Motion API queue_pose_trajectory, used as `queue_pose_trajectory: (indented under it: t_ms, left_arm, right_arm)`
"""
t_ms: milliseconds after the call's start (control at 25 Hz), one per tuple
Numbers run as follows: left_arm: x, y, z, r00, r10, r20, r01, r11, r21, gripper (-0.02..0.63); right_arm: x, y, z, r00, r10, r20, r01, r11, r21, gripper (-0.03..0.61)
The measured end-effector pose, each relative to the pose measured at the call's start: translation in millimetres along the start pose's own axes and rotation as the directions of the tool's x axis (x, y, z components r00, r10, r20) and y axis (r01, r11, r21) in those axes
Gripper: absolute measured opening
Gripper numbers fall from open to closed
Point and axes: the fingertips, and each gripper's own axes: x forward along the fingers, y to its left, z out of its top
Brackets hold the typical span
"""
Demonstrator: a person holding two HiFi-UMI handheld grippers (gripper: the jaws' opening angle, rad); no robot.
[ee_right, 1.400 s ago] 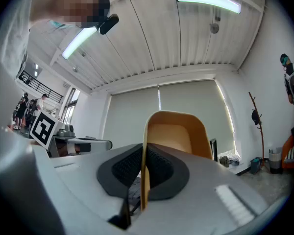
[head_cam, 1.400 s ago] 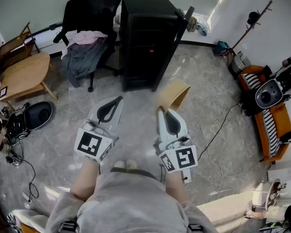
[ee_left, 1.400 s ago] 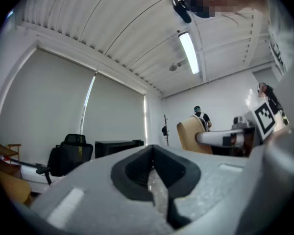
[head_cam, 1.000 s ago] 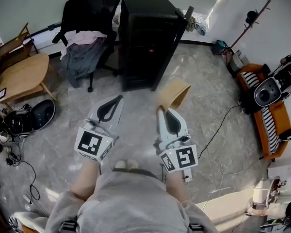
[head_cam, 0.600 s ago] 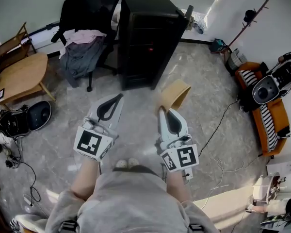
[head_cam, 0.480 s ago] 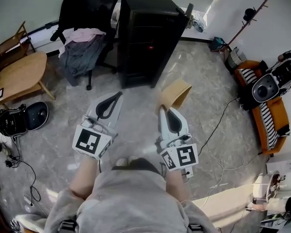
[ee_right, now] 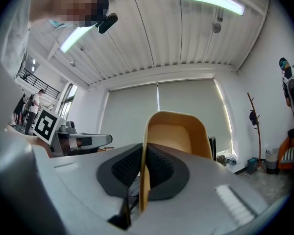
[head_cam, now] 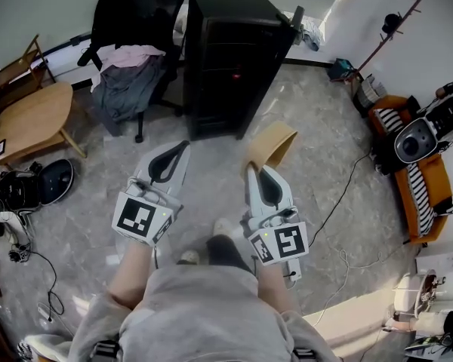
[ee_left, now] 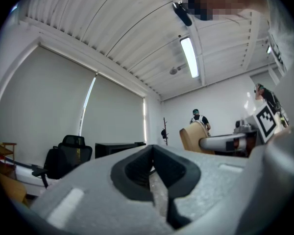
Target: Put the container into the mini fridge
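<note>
Container [head_cam: 270, 145], tan and open-topped, hangs tilted over the grey stone floor [head_cam: 325, 138], one thin wall clamped between the jaws of the right claw [head_cam: 251, 169]. Just to its left, the left claw [head_cam: 183, 146] has its jaws together on nothing. Ahead, well apart from both claws, stands the black mini fridge [head_cam: 230, 59], its door swung open.

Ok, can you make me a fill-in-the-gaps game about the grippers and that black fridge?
The tan plastic container is carried by the gripper on the person's ___ side.
The left gripper is shut and holds ___.
In the head view, the black office chair draped with clothes stands to the ___ of the black mini fridge.
Missing words: right; nothing; left.
</note>
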Motion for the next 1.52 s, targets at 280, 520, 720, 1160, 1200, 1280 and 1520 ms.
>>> queue_pose_trajectory:
  t_ms: [280, 520, 720, 1160, 1200, 1280, 1520]
  left_arm:
    - [67, 11, -5, 1.000, 0.026, 0.004, -0.026, 1.000, 0.012, 0.002]
    - [135, 19, -9, 0.998, 0.058, 0.009, -0.058, 0.998, 0.017, 0.000]
    - [183, 21, -13, 0.996, 0.093, 0.012, -0.094, 0.995, 0.026, 0.002]
    - [252, 10, -26, 0.988, 0.156, -0.006, -0.156, 0.987, 0.045, 0.000]
    - [255, 11, -28, 0.987, 0.159, -0.011, -0.159, 0.986, 0.044, 0.000]
    - [258, 15, -31, 0.986, 0.167, -0.021, -0.166, 0.985, 0.045, 0.000]
    - [270, 31, -36, 0.983, 0.180, -0.027, -0.179, 0.983, 0.051, 0.002]
  right_arm:
    - [41, -55, -1, 0.999, 0.050, 0.006, -0.050, 0.999, 0.004, 0.012]
    - [76, -121, 1, 0.996, 0.083, 0.014, -0.083, 0.997, 0.006, 0.012]
    - [95, -169, -4, 0.993, 0.114, 0.015, -0.114, 0.993, 0.013, 0.012]
    - [120, -240, -15, 0.981, 0.192, 0.026, -0.193, 0.980, 0.043, 0.012]
    - [123, -243, -16, 0.980, 0.195, 0.028, -0.196, 0.979, 0.048, 0.012]
    - [128, -246, -19, 0.979, 0.200, 0.033, -0.202, 0.978, 0.059, 0.012]
    - [148, -252, -26, 0.976, 0.214, 0.029, -0.215, 0.974, 0.066, 0.012]
